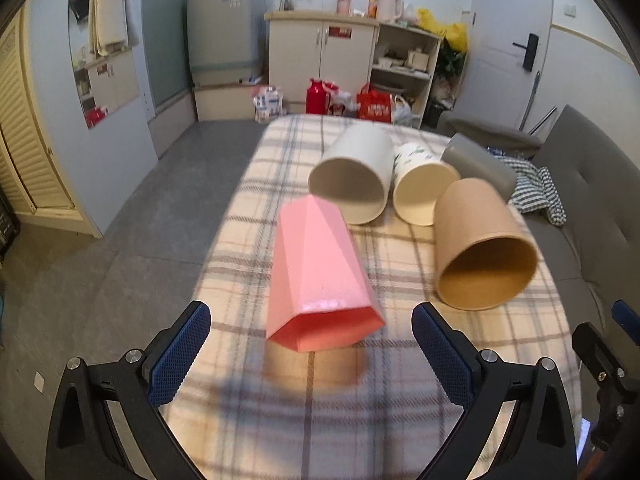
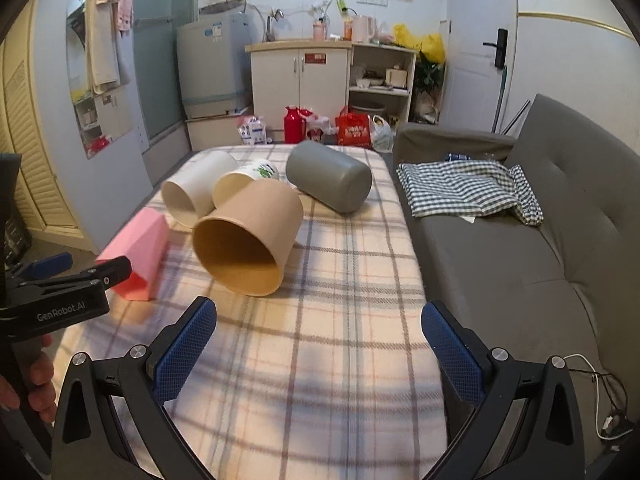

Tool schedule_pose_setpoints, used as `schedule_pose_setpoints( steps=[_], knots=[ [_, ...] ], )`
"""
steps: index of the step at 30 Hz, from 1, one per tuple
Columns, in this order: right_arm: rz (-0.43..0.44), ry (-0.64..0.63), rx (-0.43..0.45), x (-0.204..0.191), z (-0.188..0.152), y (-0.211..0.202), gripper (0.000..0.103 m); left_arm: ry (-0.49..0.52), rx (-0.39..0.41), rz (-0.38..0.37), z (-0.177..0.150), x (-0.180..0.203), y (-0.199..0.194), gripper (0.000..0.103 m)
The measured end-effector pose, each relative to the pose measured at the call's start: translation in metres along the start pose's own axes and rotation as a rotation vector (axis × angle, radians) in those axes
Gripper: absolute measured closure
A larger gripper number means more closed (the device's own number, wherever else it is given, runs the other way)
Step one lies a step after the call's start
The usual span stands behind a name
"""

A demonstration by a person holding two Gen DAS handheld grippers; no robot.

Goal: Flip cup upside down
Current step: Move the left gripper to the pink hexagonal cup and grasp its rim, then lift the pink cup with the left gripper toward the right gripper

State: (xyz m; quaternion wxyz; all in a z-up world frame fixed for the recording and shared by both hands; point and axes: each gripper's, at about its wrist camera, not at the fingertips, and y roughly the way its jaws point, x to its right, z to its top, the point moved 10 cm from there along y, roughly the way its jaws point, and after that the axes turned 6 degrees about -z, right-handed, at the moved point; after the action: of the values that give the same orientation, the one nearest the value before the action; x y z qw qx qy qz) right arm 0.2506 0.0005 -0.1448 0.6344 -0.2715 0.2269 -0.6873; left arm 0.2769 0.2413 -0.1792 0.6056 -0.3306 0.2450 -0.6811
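A plaid table [image 2: 320, 320] holds five cups on their sides. The brown cup [image 2: 248, 240] lies centre, the pink cup [image 1: 316, 276] between the left gripper's [image 1: 312, 344] wide-open, empty jaws. The right gripper [image 2: 320, 344] hovers wide open, empty.

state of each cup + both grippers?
pink cup: on its side, mouth toward camera
white cup: on its side, mouth toward camera
printed cup: on its side, between white and brown
brown cup: on its side, mouth toward camera
grey cup: on its side, base showing
left gripper: open, empty, facing pink cup
right gripper: open, empty
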Motion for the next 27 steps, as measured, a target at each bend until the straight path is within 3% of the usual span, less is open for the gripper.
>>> schedule_pose_setpoints(
  steps=[6,9,10,11,19,27],
  knots=[
    [0.004,0.018,-0.049,0.002,-0.010,0.024,0.000,-0.014,-0.025,-0.022,0.001,0.002,0.019,0.001],
    [0.009,0.035,-0.070,0.005,-0.017,0.029,0.000,0.004,-0.042,-0.032,0.002,0.006,0.024,0.017],
    [0.009,0.039,-0.074,0.007,-0.018,0.030,0.000,0.014,-0.053,-0.027,0.001,0.007,0.026,0.029],
    [0.008,0.044,-0.076,0.008,-0.018,0.030,0.000,0.022,-0.070,-0.021,0.000,0.008,0.028,0.031],
    [-0.011,0.078,-0.044,0.021,-0.010,0.006,0.000,0.047,-0.083,-0.035,-0.012,0.018,0.007,0.031],
    [-0.025,0.104,-0.017,0.035,-0.014,-0.036,0.000,0.093,-0.113,-0.086,-0.061,0.050,-0.036,0.031]
  ],
)
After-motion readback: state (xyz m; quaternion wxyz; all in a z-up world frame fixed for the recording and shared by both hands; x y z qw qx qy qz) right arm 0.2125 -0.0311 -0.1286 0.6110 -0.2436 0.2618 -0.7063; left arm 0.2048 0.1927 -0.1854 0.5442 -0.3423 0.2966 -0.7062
